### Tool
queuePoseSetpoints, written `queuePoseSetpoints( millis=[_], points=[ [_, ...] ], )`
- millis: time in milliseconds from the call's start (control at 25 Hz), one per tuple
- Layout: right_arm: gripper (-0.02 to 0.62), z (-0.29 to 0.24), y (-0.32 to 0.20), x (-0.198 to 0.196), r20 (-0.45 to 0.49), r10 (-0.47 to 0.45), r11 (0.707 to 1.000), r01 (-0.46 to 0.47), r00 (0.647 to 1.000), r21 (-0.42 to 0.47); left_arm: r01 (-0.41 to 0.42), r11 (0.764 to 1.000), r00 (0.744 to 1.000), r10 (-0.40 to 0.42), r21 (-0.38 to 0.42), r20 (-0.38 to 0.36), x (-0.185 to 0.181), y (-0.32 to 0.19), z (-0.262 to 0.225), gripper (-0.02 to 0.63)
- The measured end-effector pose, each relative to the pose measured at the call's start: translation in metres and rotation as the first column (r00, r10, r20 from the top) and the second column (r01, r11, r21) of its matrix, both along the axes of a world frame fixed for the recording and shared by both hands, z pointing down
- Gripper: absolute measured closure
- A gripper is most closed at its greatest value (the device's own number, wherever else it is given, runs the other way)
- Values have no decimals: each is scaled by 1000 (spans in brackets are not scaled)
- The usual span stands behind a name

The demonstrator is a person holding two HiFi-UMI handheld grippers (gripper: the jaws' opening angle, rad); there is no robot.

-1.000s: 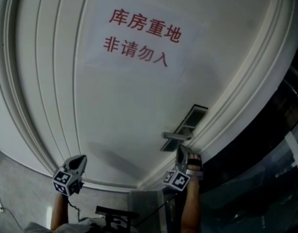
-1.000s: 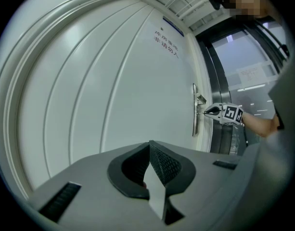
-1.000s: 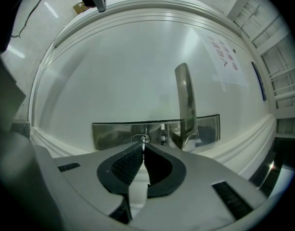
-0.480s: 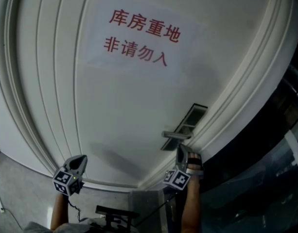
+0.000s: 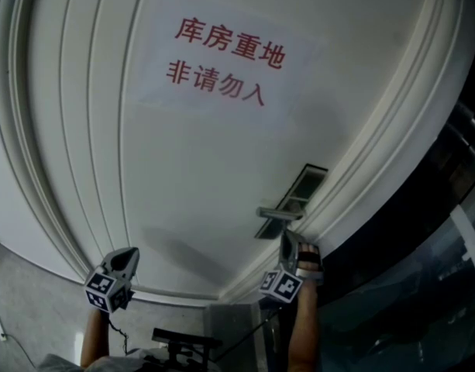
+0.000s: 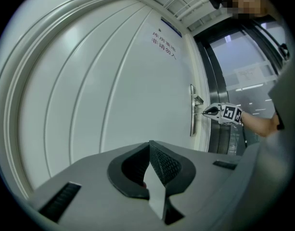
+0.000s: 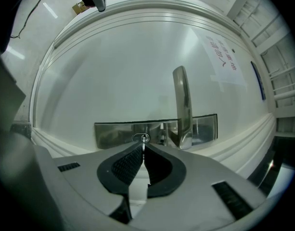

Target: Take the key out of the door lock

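right gripper [image 7: 143,147]: jaws pinch the key [image 7: 143,141] at lock plate [image 7: 113,132], frame centre | left gripper [image 6: 149,144]: jaws together, empty, lower centre

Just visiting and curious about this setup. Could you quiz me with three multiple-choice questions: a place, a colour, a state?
1. Where is the key? A in the lock B on the floor C on a hook
2. What colour is the sign's writing? A blue B red C black
3. The right tongs are: A wide open B shut on the key C shut, empty
Answers: 1 A, it sticks out of the keyhole; 2 B, red characters on white paper; 3 B, the pads pinch the key.
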State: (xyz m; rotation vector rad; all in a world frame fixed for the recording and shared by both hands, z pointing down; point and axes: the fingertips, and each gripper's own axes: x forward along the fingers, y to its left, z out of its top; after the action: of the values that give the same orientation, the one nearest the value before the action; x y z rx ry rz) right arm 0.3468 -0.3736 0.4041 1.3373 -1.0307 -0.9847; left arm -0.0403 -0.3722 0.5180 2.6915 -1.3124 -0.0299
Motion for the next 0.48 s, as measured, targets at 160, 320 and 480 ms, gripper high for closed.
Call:
queuePoseSetpoints(
  millis=[160,320,480],
  points=[
    [574,0,12,-3,22,0,1000,0,1000,10,-7,1000,1000,7,3,2,-1,4,-1,601],
    [574,-5,26,-8,87,-13,999,9,996,41,-17,1000,1000,17,6,5,-1,9,-1,601],
    [574,-6,43,-12,199,-26,998,14,980,63,-33,999,999,33,13,7,0,17,-4,601]
  ],
)
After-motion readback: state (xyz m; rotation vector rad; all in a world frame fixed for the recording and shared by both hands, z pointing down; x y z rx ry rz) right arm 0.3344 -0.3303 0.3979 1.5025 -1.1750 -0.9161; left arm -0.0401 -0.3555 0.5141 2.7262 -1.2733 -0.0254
